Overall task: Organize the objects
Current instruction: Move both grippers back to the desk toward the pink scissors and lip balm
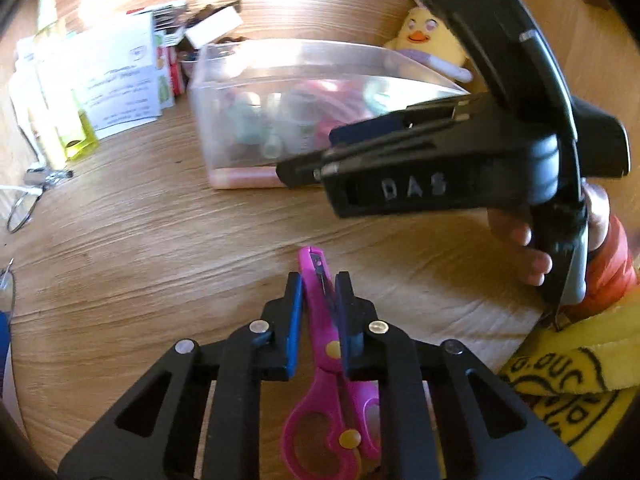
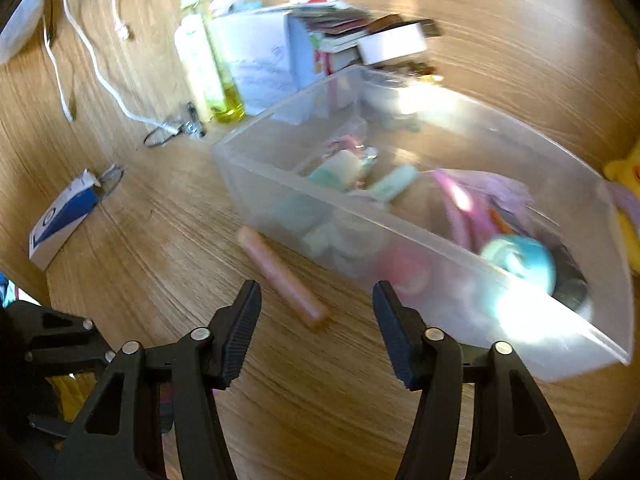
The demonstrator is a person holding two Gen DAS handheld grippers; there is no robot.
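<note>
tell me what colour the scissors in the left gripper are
Bright pink scissors with yellow rivets, seen best in the left wrist view.

Strong sunlight comes in from the far side, blowing out a patch of the wooden table (image 1: 132, 256) and putting hot white glare on the clear plastic bin (image 2: 516, 312). Right wrist view is pretty motion-smeared, especially the bin's contents, and both views bend hard with black corners.

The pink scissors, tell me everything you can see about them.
The pink scissors look like plastic children's scissors with yellow rivets and looped handles. They are closed, clamped at the blades by the left tool, tip pointing away from the camera toward the clear bin, handles toward the camera, above the wooden table.
</note>
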